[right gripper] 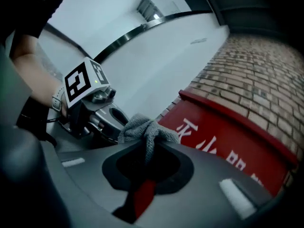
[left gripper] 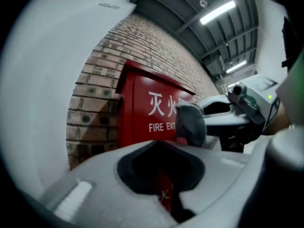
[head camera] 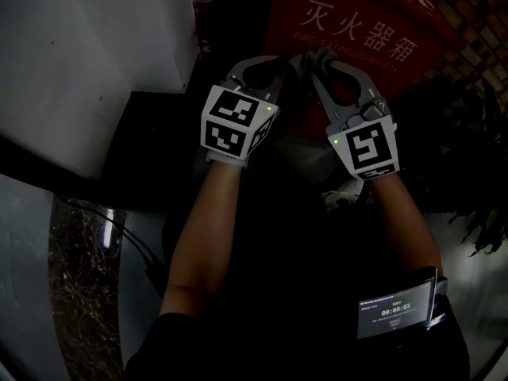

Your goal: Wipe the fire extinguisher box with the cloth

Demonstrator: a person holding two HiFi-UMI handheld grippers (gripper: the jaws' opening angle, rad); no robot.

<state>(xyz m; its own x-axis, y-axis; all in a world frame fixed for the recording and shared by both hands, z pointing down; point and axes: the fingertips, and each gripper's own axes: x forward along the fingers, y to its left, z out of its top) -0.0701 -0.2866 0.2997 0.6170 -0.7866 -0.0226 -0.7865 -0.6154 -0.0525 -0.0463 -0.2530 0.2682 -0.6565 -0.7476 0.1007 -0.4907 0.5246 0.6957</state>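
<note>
Grey cloth [right gripper: 145,128] is sitting bunched at the tip of the right claw [right gripper: 148,145], whose jaws are closing tightly on it. One fold is hanging down into the hollow behind the tips. The left claw [left gripper: 158,144] is pointing the same way with its jaws pressed together and nothing between them, and its tip is lying just beside the cloth. The person is holding both claws side by side, bare forearms reaching forward, and the marker cubes [head camera: 234,121] are facing up toward the head view.

The fire extinguisher box [head camera: 357,30], red with white lettering on its front, is standing just beyond the two tips against a brick wall [left gripper: 95,89]. From the head view the cloth is showing over the lower part of the box's front. Whether it is touching the red surface is not clear from any view.

A white wall [head camera: 79,54] is running along the left of the box. Green leaves [head camera: 484,228] are showing at the right edge of the head view. A small lit screen [head camera: 394,312] is sitting on the person's right forearm.
</note>
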